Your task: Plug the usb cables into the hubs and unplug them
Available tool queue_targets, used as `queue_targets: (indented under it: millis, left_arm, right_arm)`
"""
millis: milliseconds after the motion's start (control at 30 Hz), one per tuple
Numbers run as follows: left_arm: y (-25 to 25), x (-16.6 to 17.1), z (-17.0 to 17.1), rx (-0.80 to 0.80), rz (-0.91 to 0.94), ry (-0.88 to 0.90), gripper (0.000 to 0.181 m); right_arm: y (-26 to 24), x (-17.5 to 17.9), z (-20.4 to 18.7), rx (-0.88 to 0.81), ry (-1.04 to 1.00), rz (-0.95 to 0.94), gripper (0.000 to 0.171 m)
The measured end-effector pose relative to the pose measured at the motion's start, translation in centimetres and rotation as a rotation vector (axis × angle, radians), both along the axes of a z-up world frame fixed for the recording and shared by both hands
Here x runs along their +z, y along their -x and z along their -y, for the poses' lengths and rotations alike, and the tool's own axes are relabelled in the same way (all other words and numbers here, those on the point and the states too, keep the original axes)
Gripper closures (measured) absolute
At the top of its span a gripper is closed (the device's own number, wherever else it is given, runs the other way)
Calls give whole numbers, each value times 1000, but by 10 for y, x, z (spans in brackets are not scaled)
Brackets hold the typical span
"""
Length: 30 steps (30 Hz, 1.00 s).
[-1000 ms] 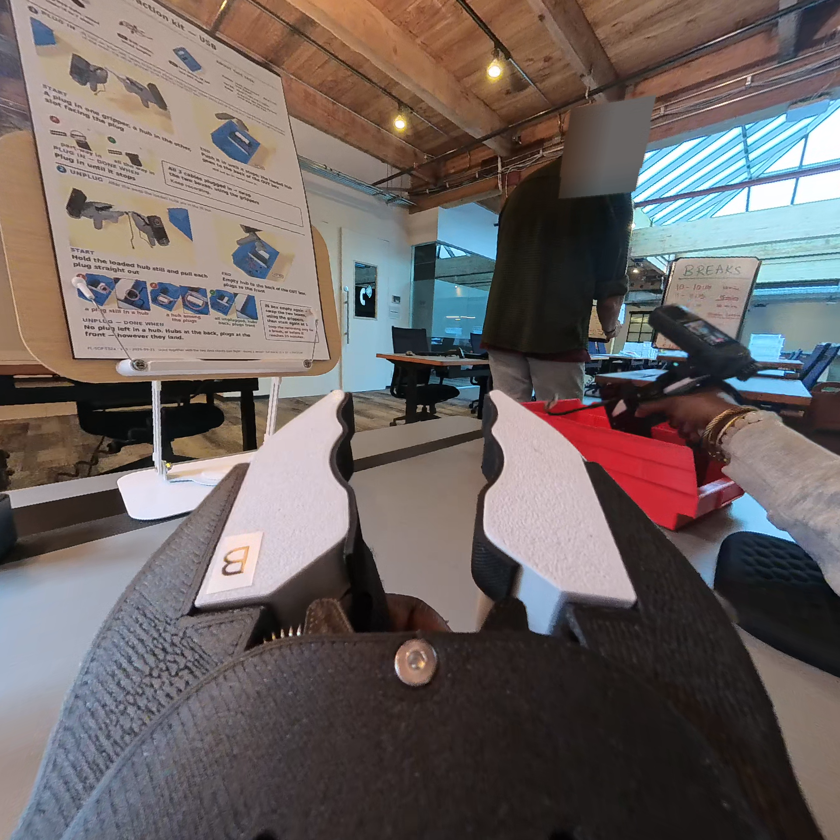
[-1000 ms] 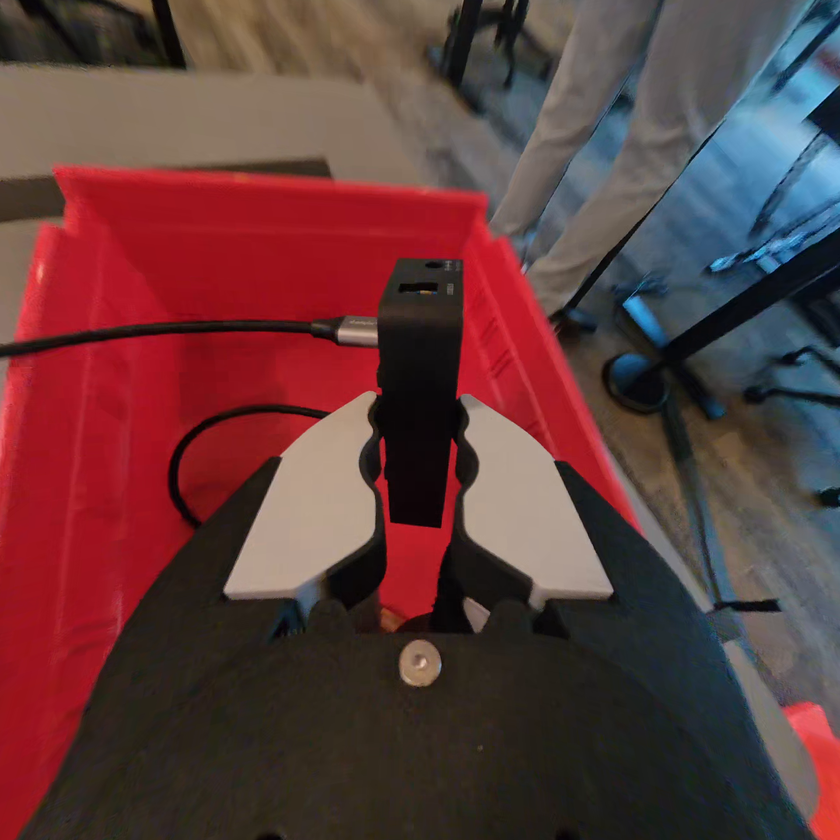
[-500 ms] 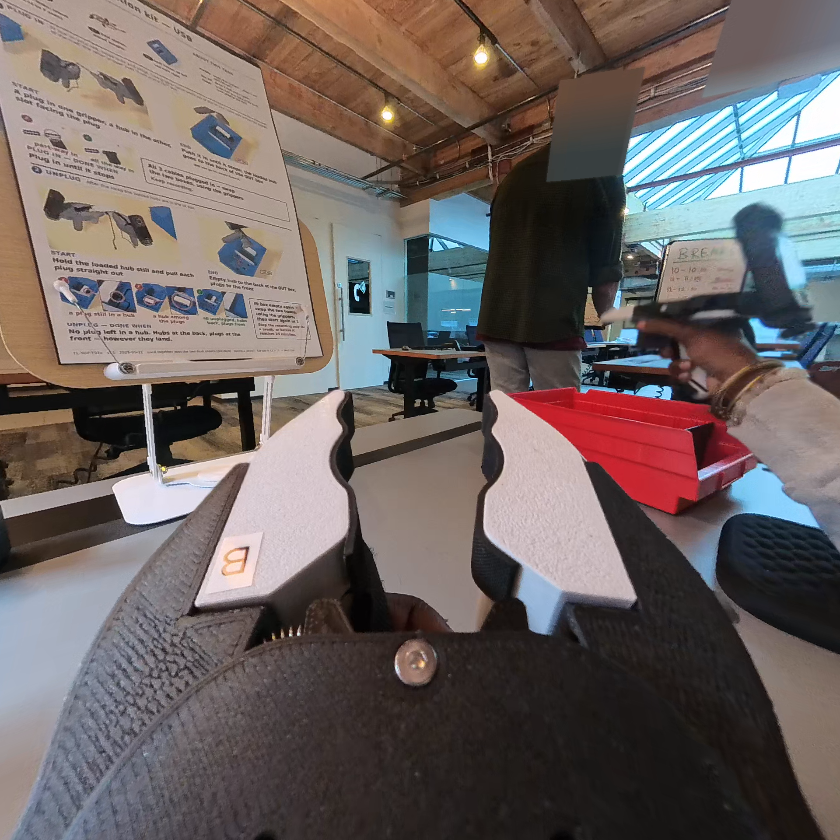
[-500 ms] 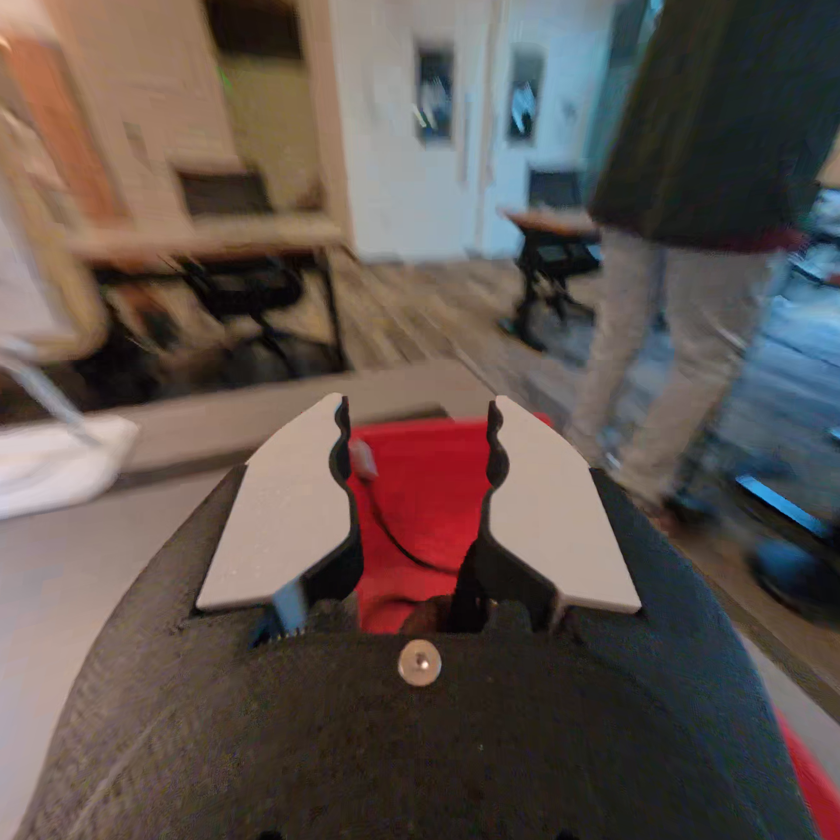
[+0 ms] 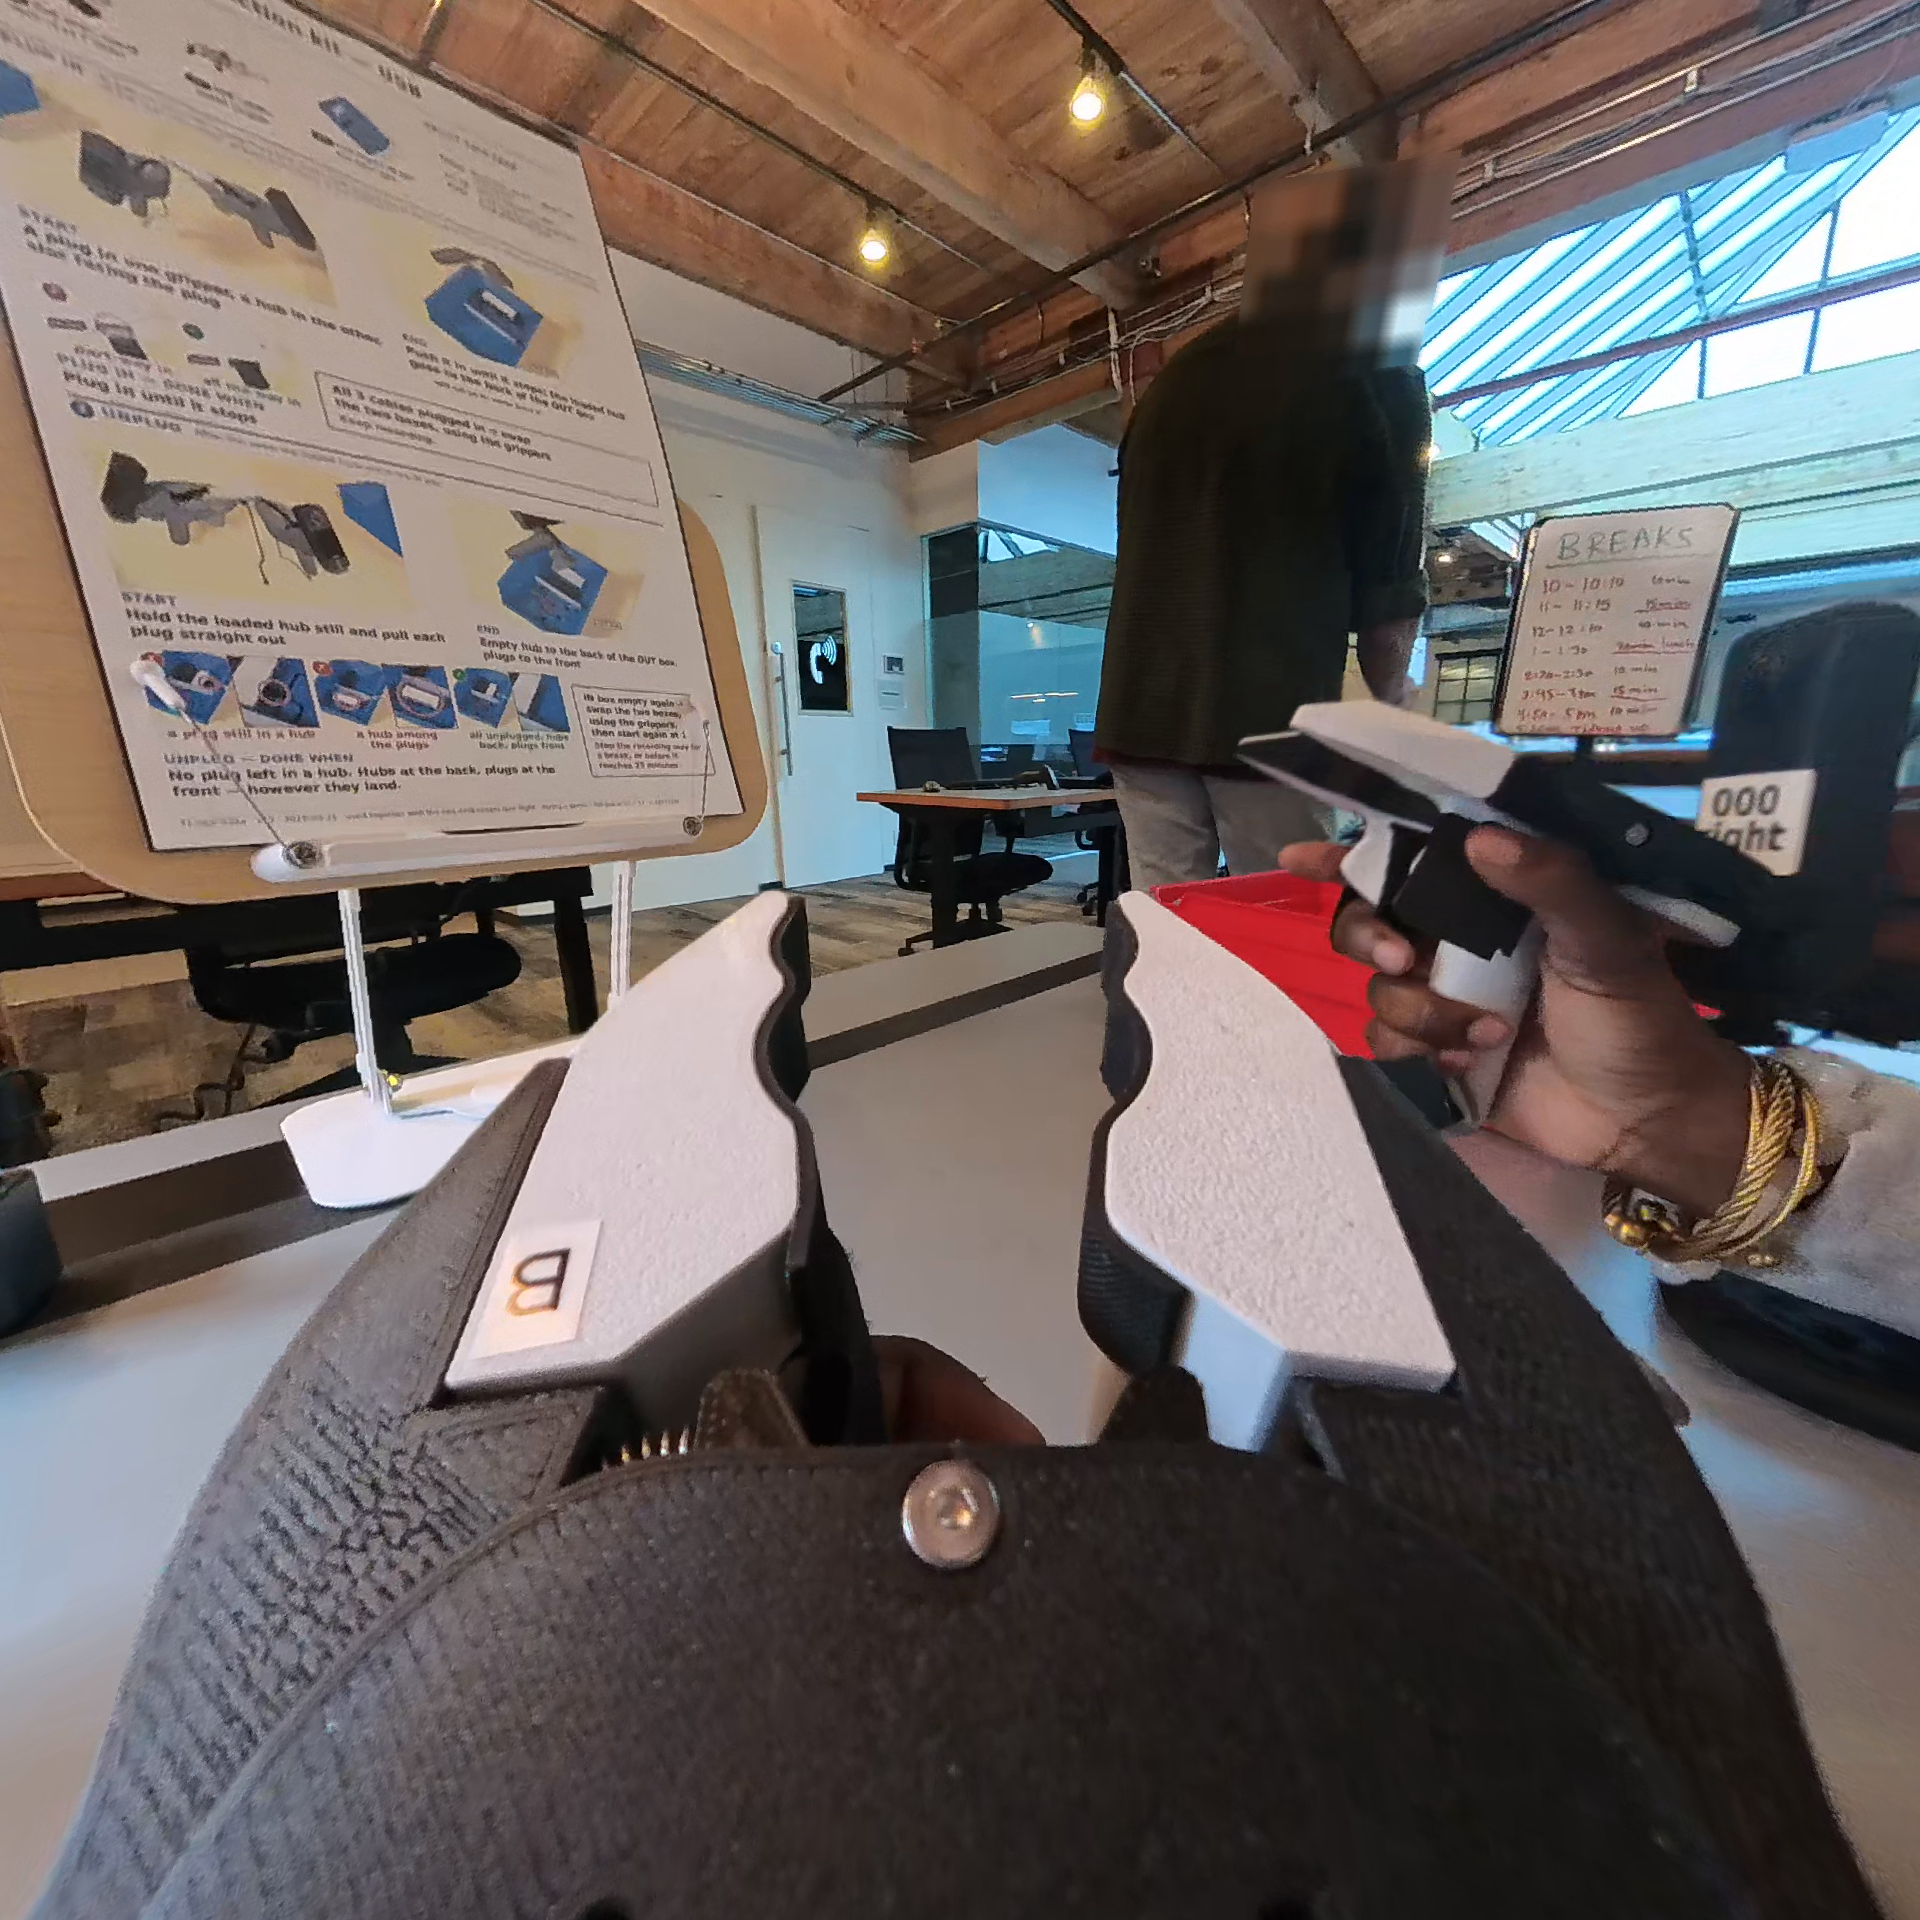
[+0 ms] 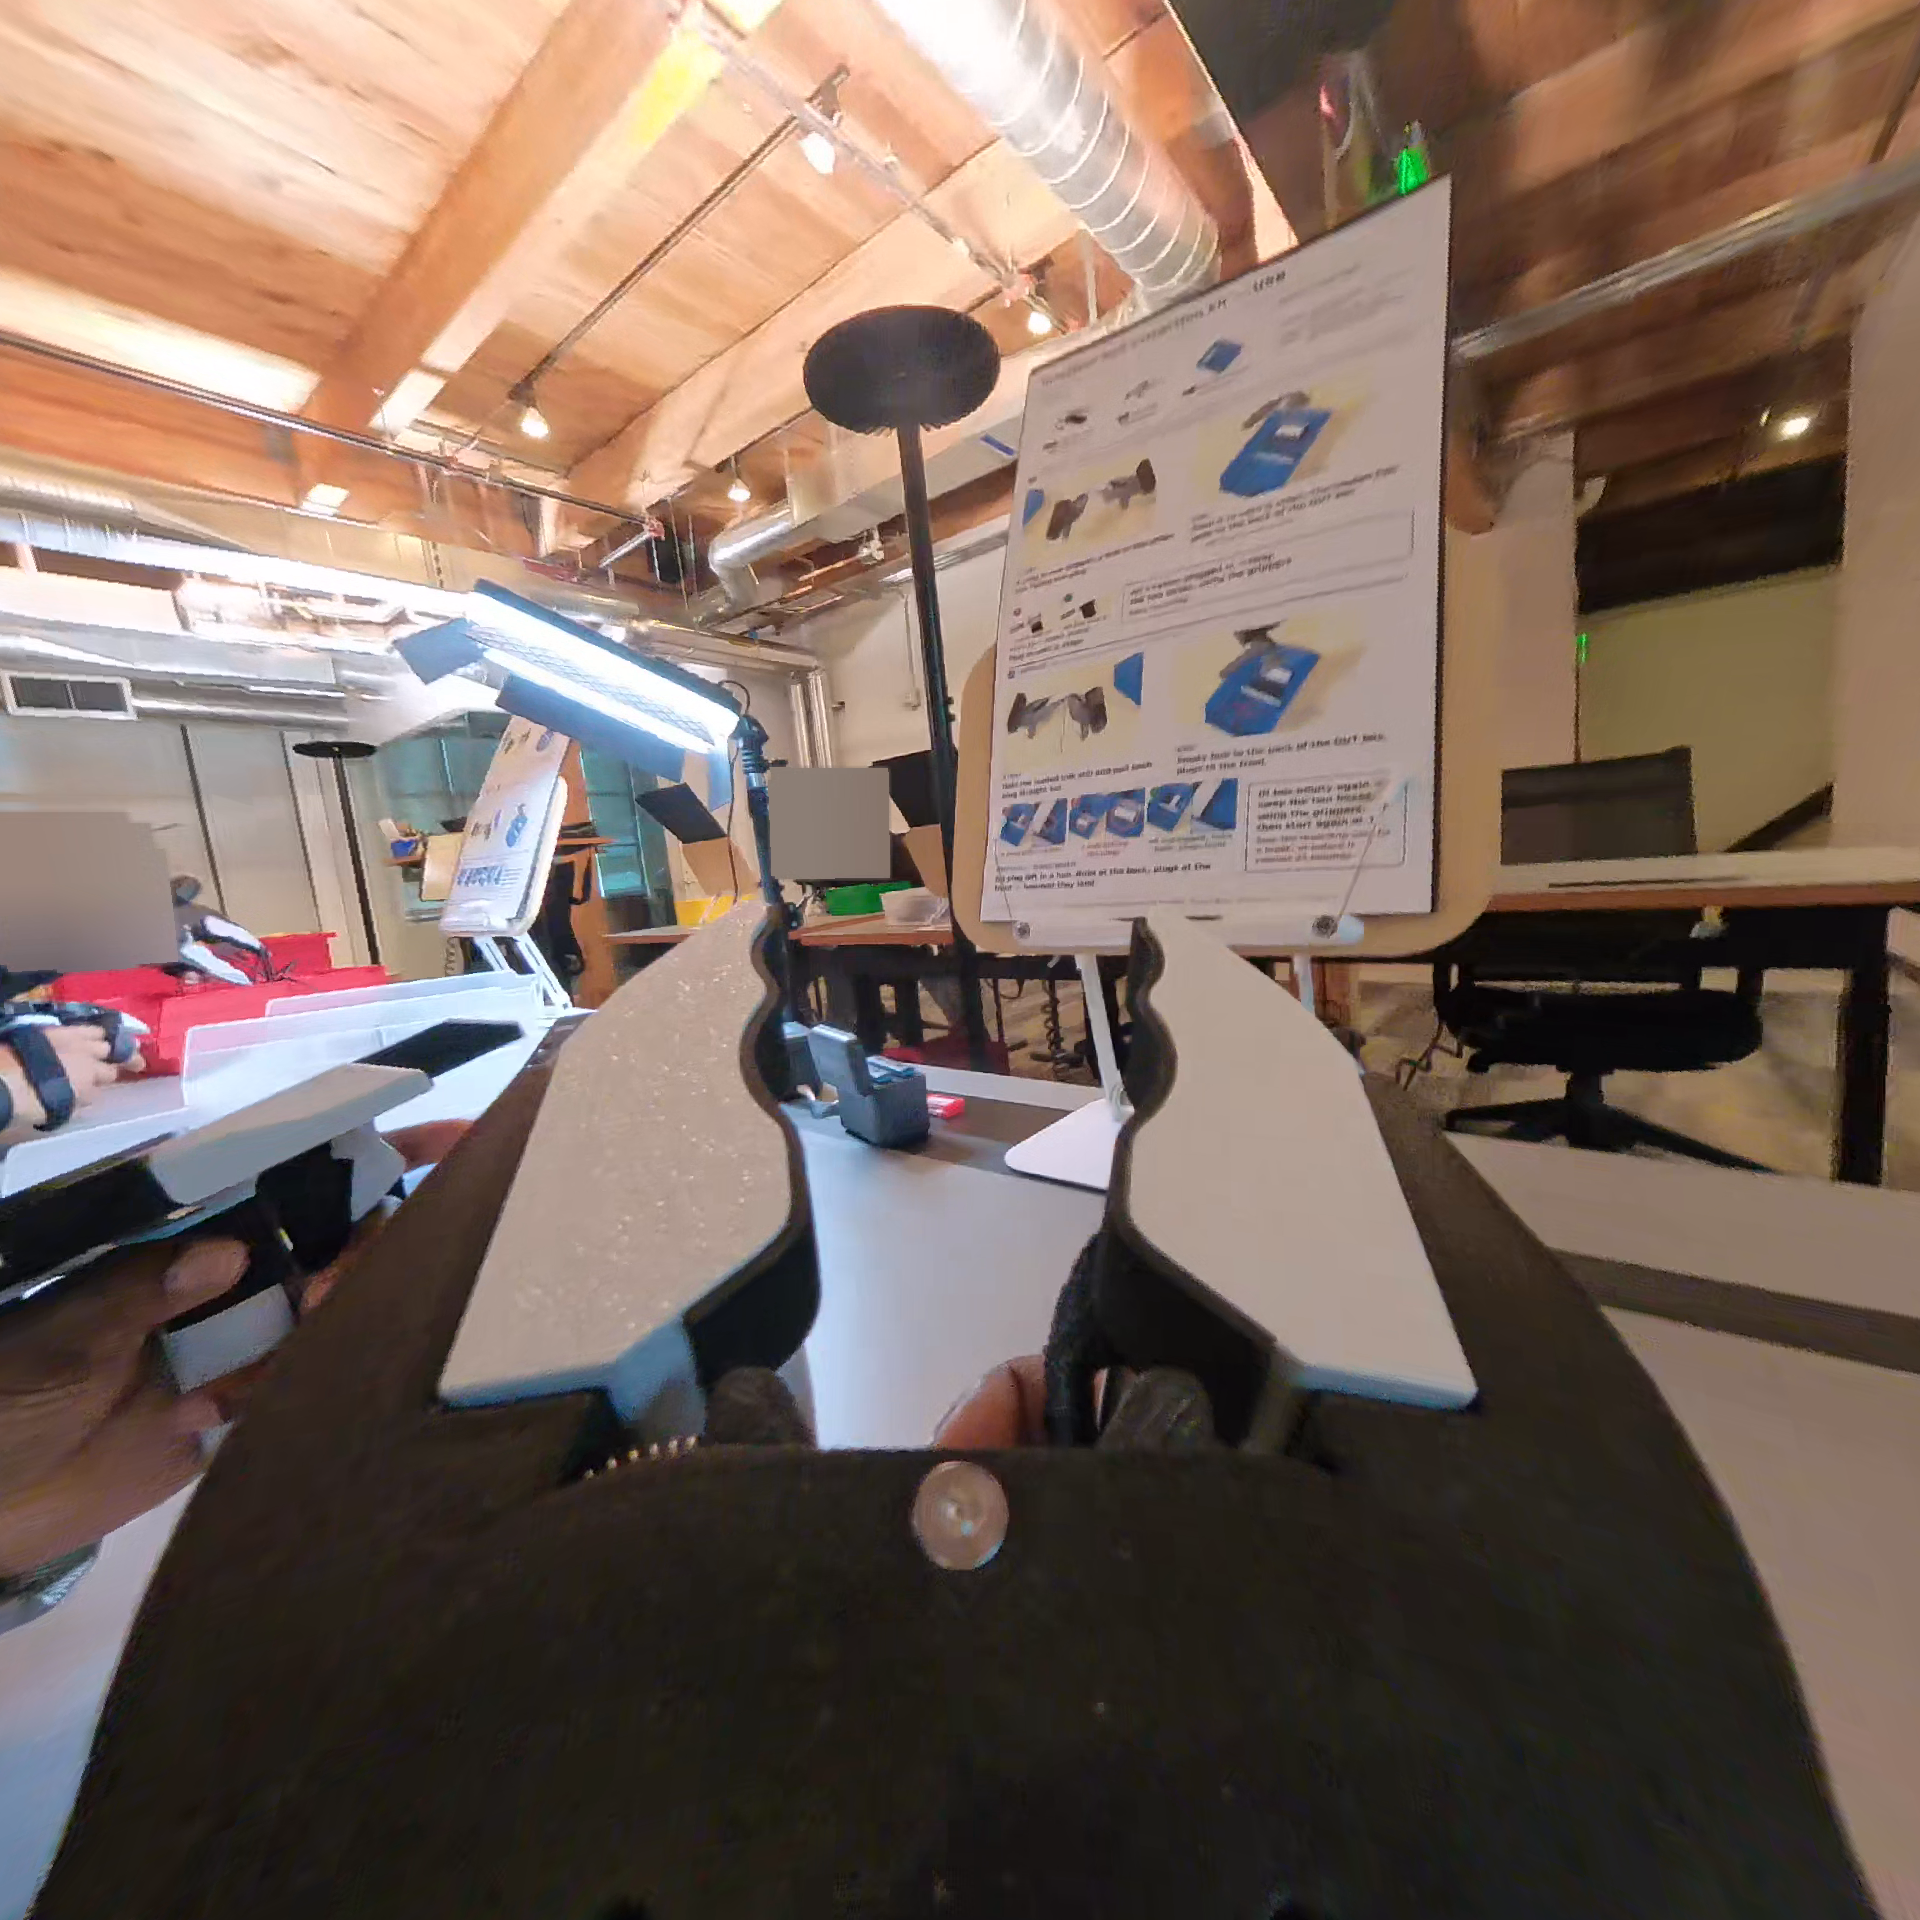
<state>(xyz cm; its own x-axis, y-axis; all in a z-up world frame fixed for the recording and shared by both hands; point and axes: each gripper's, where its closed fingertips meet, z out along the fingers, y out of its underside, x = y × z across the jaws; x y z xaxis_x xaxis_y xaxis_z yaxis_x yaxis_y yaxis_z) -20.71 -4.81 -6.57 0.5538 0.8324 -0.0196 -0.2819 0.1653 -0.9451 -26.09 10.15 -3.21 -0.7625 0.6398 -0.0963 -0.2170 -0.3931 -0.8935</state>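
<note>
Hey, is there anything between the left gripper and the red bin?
Yes. The right gripper and the hand holding it hang in front of the red bin, hiding most of it. The left gripper is open and empty.

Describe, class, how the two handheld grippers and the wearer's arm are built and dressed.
Each gripper, left and right, has two white, grainy fingers with wavy black inner edges on a black textured body with one silver screw. The left finger bears a small lettered sticker. The right wrist wears gold bangles and a light grey sleeve.
</note>
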Motion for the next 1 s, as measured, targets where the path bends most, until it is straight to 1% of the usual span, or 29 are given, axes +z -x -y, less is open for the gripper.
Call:
queue_targets:
  millis: [33, 167, 267, 333, 367, 400, 467, 500, 567, 633, 667, 733, 767, 900, 1000]
  left_arm:
    - [0, 0, 0, 1, -3, 8, 127]
    - [-3, 10, 3, 0, -16, 21, 127]
    - [-5, 31, 26, 64, -46, 40, 127]
    - [-2, 50, 60, 177, -50, 63, 126]
    - [0, 60, 83, 248, -39, 69, 126]
    - [3, 67, 111, 319, -4, 61, 122]
    - [8, 70, 163, 400, 127, 36, 114]
    - [12, 66, 190, 435, 205, 26, 110]
    - [23, 44, 245, 524, 387, 18, 102]
    - [37, 5, 283, 538, 623, 14, 93]
    - [44, -15, 296, 522, 742, 9, 90]
    - [56, -50, 312, 505, 917, 22, 86]
    - [62, -61, 319, 523, 962, 43, 86]
    - [81, -91, 335, 602, 1078, 152, 86]
    - [88, -111, 336, 590, 1183, 205, 88]
  right_arm:
    - [3, -5, 2, 2, 5, 16, 106]
    - [6, -16, 13, 19, -44, 25, 97]
    - [1, -16, 18, -7, -98, -31, 98]
    - [-2, -16, 21, -19, -130, -63, 99]
    - [-2, -15, 21, -20, -134, -67, 99]
    - [-3, -14, 21, -19, -130, -67, 99]
    - [-3, -14, 20, -16, -118, -60, 99]
    - [-2, -14, 19, -16, -114, -56, 99]
    - [-2, -14, 19, -16, -112, -53, 100]
    - [-2, -15, 20, -15, -120, -55, 100]
    - [-2, -15, 21, -15, -126, -57, 100]
    - [-3, -17, 23, -17, -142, -64, 101]
    - [-3, -17, 24, -18, -151, -69, 101]
    - [-3, -18, 24, -25, -164, -79, 102]
    - [-4, -17, 23, -21, -156, -78, 103]
